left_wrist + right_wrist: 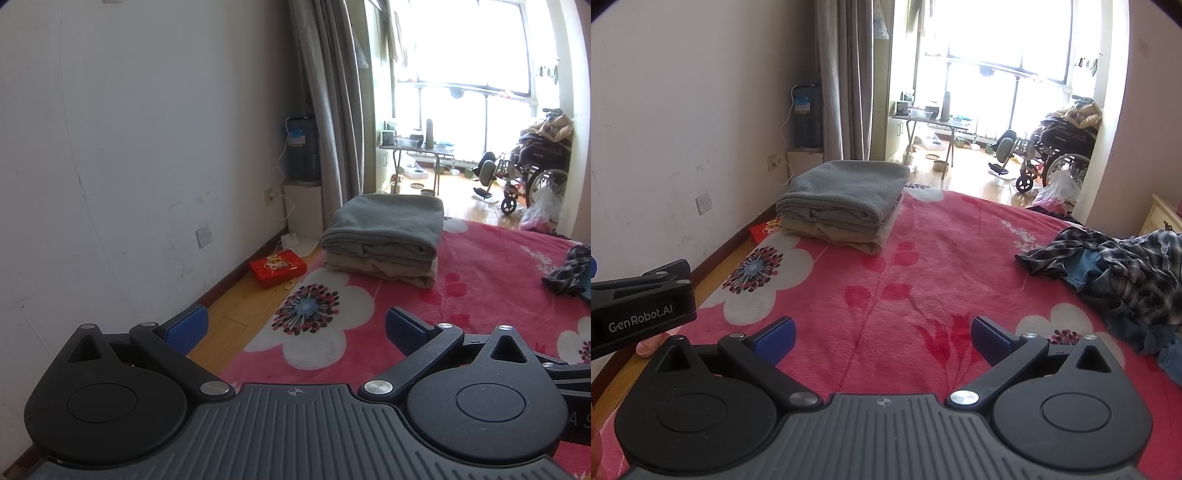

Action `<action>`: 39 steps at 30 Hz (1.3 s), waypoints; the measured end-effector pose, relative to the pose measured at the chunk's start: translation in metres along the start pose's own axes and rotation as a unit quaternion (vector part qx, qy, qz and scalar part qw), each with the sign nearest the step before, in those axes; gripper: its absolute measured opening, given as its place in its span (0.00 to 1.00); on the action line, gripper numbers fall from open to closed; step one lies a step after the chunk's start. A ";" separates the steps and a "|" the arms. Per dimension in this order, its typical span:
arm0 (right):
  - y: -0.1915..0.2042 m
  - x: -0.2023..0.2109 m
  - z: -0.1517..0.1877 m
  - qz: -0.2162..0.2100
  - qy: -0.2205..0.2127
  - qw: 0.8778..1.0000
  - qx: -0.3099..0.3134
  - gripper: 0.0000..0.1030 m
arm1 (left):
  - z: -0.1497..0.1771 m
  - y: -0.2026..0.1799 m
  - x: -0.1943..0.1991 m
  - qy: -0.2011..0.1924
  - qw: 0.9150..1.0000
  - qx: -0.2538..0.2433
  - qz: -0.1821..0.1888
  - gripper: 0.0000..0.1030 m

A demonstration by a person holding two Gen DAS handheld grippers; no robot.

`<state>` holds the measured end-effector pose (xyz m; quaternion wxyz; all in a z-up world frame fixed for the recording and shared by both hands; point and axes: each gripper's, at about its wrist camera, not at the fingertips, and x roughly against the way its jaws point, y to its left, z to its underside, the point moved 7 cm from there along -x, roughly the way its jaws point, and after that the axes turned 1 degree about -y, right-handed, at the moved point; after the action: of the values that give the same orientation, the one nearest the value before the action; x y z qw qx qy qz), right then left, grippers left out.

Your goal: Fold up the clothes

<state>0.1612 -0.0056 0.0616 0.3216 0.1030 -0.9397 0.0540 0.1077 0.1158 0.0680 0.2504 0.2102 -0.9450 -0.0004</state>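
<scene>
Pink floral blanket (886, 266) spreads under us, both the left gripper (295, 328) and right gripper (882, 332) with jaws released and empty, folded stack (846, 206) far left, crumpled plaid clothes (1126, 273) at right.

A scuffed white wall (129, 147) runs along the left above a wood floor (236, 306). Grey curtains (332, 92) hang beside a bright, overexposed window (1004, 40). Beyond the bed's far edge stand a folding table (923, 122) and a wheelchair (1056, 155).
</scene>
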 end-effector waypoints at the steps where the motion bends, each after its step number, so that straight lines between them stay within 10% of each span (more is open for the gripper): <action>1: 0.000 0.000 0.000 0.000 0.000 1.000 0.000 1.00 | 0.000 0.000 0.000 0.000 1.000 0.000 0.000 1.00; 39: 0.001 0.000 0.001 -0.002 0.005 1.000 -0.002 1.00 | 0.000 0.000 -0.002 -0.001 1.000 -0.003 -0.001 1.00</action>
<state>0.1598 -0.0045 0.0606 0.3269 0.1041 -0.9378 0.0522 0.1093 0.1169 0.0672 0.2503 0.2107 -0.9450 -0.0037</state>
